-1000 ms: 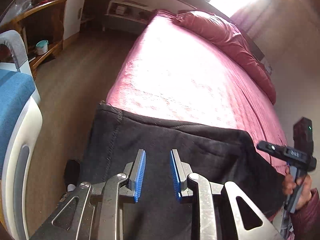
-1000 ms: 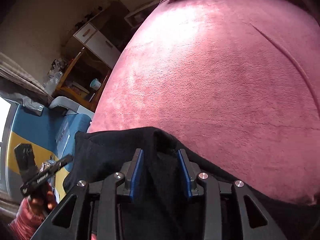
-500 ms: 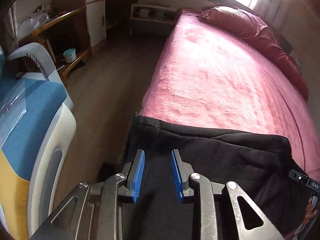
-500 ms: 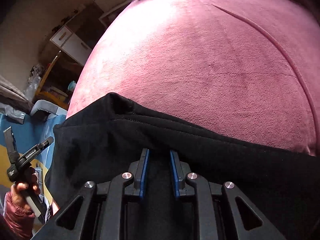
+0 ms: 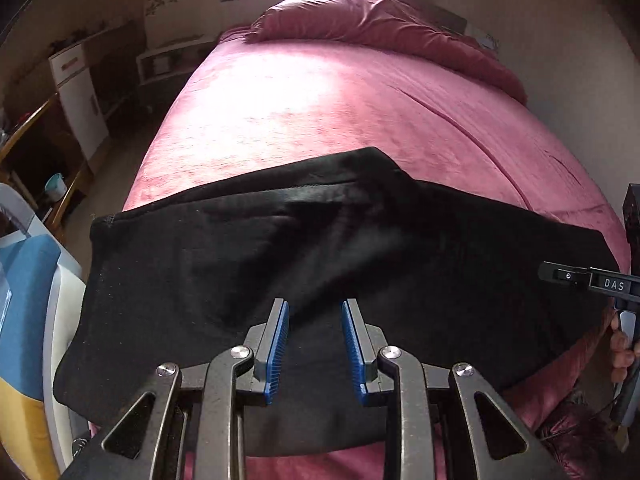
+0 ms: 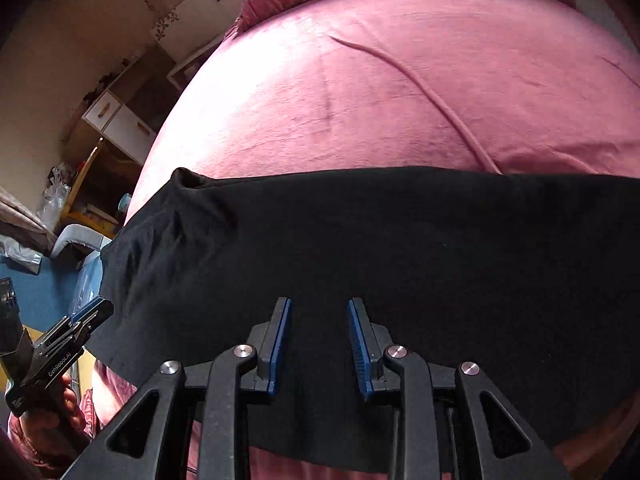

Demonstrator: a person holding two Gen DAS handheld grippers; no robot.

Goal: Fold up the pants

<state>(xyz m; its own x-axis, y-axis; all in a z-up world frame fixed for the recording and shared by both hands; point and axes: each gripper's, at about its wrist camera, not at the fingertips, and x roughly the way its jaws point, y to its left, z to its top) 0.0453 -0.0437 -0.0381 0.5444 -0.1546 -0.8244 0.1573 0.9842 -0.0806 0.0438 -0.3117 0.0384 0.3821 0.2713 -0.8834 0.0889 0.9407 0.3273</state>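
Pants (image 5: 320, 248) lie across the near end of the bed (image 5: 320, 112), a black, soft knit cloth folded into a broad band from 9 to 3 o'clock. In the left wrist view the far edge rises to a blunt peak at 12, a flat seam catches light just below it, and a stitched hem runs down the end at 9, which overhangs the bed's edge. In the right wrist view the far edge runs nearly straight, with a small puckered corner at 10.

Beneath them the bed wears a pink plush cover, creased by one long line toward 1 o'clock, with a pillow (image 5: 380, 24) of the same pink at 12.

Left hand-held gripper (image 5: 314, 350) sits at 6 in its own view, blue pads spread, black cloth seen in the gap but no pad pressing it. Right hand-held gripper (image 6: 320, 346) is parting its pads, likewise over the cloth without pinching it.

Writing: "DAS" on the right one's side at 3 in the left view; "GenRobot.AI" on the left one's body at 8 in the right view.
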